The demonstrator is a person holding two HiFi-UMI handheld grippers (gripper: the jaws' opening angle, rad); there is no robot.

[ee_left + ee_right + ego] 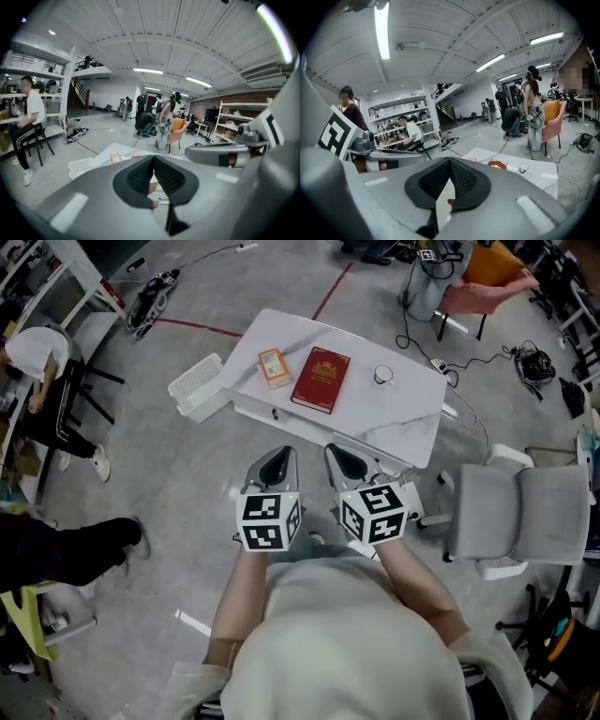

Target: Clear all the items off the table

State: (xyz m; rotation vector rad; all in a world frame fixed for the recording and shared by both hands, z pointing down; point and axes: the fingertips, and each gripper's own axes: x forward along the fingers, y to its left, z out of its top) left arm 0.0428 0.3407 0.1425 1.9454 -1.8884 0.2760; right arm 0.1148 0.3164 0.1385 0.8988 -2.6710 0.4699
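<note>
Left gripper [280, 456] closed, basket [199, 385] beside table [394, 423]

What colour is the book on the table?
The book is dark red with a gold design, clearest in the head view.

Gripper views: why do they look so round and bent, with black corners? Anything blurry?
Left gripper view: the wide-angle lens bows the ceiling and blackens the corners; the shut left claw, close up, looks soft. Right gripper view: same bowing; a ceiling lamp glares white above the right claw. Head view: straighter, sharper, the table evenly lit.
</note>
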